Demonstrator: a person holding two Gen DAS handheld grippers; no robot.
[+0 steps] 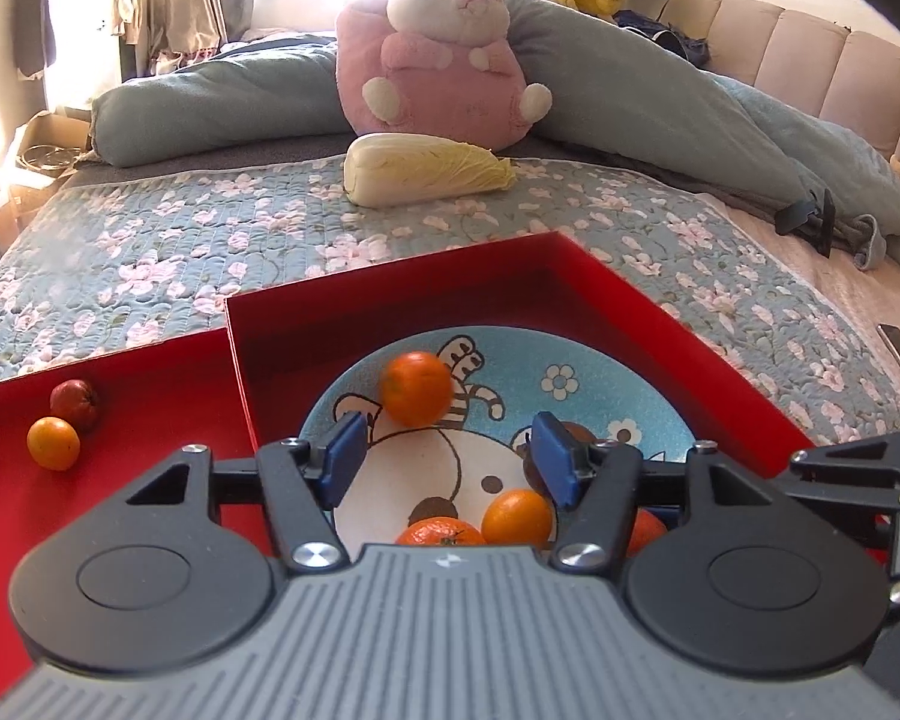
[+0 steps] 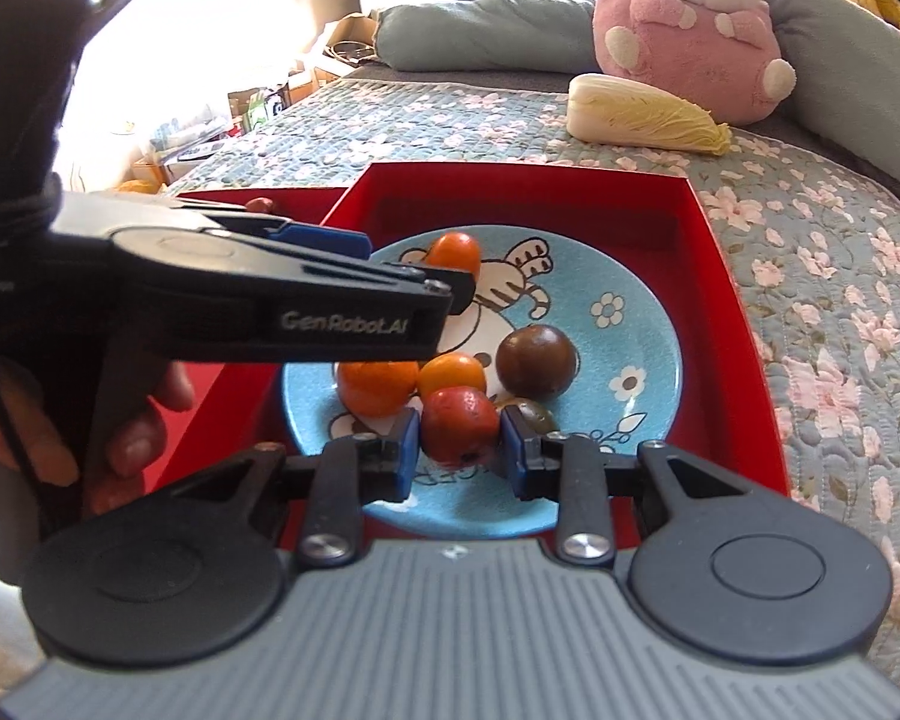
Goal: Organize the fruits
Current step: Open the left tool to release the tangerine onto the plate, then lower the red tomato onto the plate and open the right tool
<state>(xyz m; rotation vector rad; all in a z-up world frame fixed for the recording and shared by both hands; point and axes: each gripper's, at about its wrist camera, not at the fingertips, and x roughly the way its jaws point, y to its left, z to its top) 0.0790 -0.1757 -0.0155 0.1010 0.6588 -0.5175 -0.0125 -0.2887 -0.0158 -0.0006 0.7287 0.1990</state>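
Observation:
A blue cartoon plate [image 1: 600,384] [image 2: 648,306] sits in a red box [image 1: 570,276] [image 2: 708,276] on the bed. My left gripper [image 1: 447,459] is open over the plate, and an orange tangerine [image 1: 417,388] lies just beyond its fingers. Two more orange fruits [image 1: 517,516] lie near its base. My right gripper [image 2: 457,441] is shut on a red fruit [image 2: 459,425] over the plate's near side. A brown fruit [image 2: 535,361] and orange fruits [image 2: 378,385] lie on the plate. A second red tray [image 1: 150,396] at left holds a small orange [image 1: 53,443] and a red fruit [image 1: 75,402].
A napa cabbage [image 1: 426,171] [image 2: 642,114] and a pink plush rabbit [image 1: 444,54] [image 2: 690,24] lie behind the box on the floral quilt [image 1: 210,240]. Blue-grey pillows line the back. The left gripper's body [image 2: 240,306] crosses the right wrist view.

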